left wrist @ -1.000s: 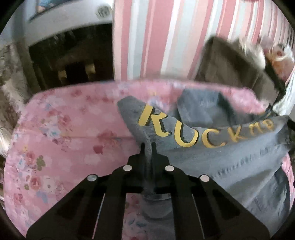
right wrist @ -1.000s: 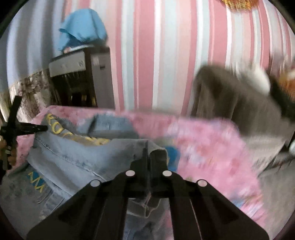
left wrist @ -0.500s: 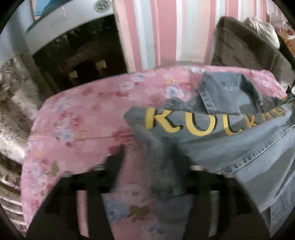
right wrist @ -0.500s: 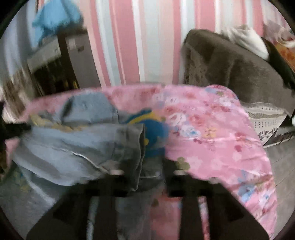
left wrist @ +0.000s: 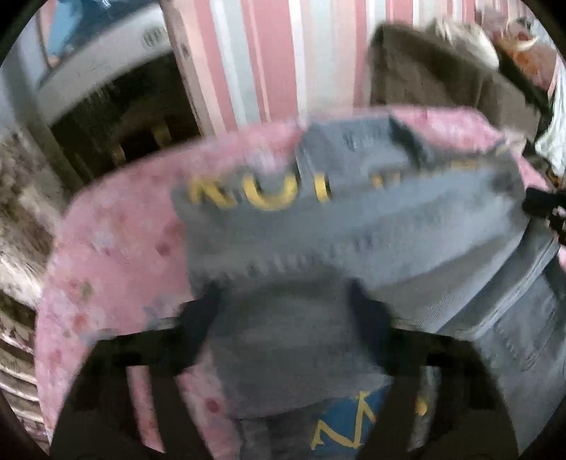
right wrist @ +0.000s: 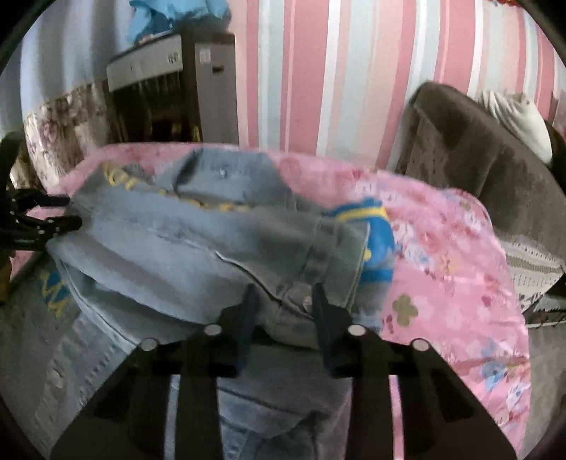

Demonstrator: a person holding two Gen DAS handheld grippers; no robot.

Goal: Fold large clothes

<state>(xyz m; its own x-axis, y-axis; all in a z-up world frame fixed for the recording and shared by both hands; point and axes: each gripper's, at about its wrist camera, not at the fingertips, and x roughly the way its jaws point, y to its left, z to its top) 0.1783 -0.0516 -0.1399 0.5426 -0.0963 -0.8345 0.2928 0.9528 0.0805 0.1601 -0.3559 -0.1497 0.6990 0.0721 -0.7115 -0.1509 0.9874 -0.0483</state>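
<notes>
On the bench, under its pink flowered cloth: one denim jacket, pale blue, large, with yellow lettering across the back panel and a blue-and-yellow patch at one edge; it lies spread over most of the near half of the cloth, collar toward the striped wall.

Condition of fold, as a judgement: partly done; a sleeve or side panel lies doubled over the body, its cuff end showing in the right wrist view; the lower body of the jacket lies flat and unfolded toward the camera; a further fold, lengthwise or top to bottom, appears to remain, along with smoothing.

Left hand-held gripper: jaws apart and closing, denim lying between them; the view is blurred, and the pads do not look to be pressing on the cloth; counted as not gripping.

Right hand-held gripper: jaws apart and closing, straddling a bunched seam near the cuff; a gap shows either side of the fabric, so no grip yet.

Surroundings: brown sofa at right behind the bench, with a white bundle on it; grey cabinet at left against the wall, something blue on top; none of these touches the jacket.

Outstanding: a fresh hold on the folded edge by both hands, then the next fold.
</notes>
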